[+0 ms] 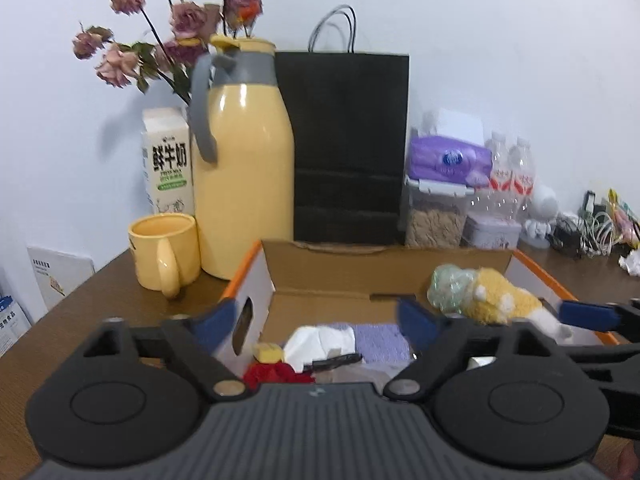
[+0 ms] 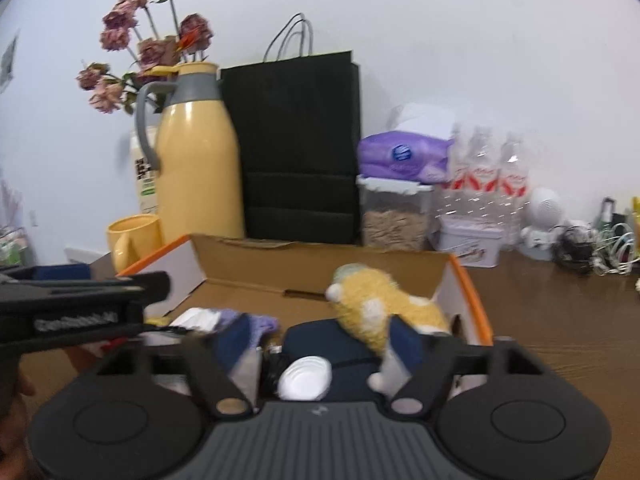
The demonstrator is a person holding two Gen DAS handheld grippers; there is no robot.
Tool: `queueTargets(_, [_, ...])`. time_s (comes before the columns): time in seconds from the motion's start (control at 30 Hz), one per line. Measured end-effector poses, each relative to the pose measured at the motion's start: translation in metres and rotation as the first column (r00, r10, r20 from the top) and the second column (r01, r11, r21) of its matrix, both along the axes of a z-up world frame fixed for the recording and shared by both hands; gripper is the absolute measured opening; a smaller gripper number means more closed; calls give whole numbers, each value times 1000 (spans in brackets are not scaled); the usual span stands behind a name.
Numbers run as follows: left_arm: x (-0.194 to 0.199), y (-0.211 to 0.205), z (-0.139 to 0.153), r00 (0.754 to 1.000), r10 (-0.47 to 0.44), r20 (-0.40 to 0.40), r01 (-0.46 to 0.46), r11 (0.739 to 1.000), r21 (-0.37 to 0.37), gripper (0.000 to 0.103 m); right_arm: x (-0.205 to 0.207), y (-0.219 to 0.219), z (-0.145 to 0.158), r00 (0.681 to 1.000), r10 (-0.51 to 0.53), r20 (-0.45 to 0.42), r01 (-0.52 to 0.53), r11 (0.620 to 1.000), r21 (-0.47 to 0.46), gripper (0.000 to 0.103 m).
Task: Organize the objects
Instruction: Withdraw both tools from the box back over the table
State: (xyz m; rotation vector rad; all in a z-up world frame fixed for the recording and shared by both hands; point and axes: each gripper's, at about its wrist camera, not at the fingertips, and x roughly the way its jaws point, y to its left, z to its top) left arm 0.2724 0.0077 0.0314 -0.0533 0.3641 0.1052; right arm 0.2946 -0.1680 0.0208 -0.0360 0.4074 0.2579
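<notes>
Right wrist view: fuzzy yellow plush toy (image 2: 384, 304), white patches, in cardboard box (image 2: 320, 272).

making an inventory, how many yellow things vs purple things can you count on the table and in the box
yellow: 3, thermos, mug, plush toy
purple: 2, tissue pack, cloth
total: 5

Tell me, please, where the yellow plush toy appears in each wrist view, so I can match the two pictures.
Left wrist: the yellow plush toy is at right of centre, in the cardboard box.
Right wrist: the toy is at centre, just ahead of the right gripper.
Shared landmark: the black paper bag behind the box.
</notes>
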Motion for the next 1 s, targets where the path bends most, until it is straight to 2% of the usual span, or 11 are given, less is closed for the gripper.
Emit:
queueTargets(0.03, [-1, 1, 1, 1000, 2, 13, -2, 1000, -12, 103, -1, -1, 1, 1000, -7, 7, 7, 1000, 3, 97])
queueTargets(0.07, [-2, 1, 1, 1000, 4, 14, -4, 1000, -16, 103, -2, -2, 2, 1000, -14, 10, 13, 1000, 6, 98])
queueTargets(0.33, [-6, 2, 5, 1000, 2, 21, -2, 1000, -22, 103, -6, -8, 5, 1000, -27, 16, 27, 1000, 6, 102])
queueTargets(0.73, [-18, 2, 10, 999, -11, 34, 12, 1000, -29, 103, -21, -28, 15, 997, -59, 55, 58, 998, 16, 103])
queueTargets(1.0, [-35, -8, 7, 999, -46, 11, 46, 999, 8, 103, -40, -47, 12, 995, -63, 77, 62, 998, 6, 103])
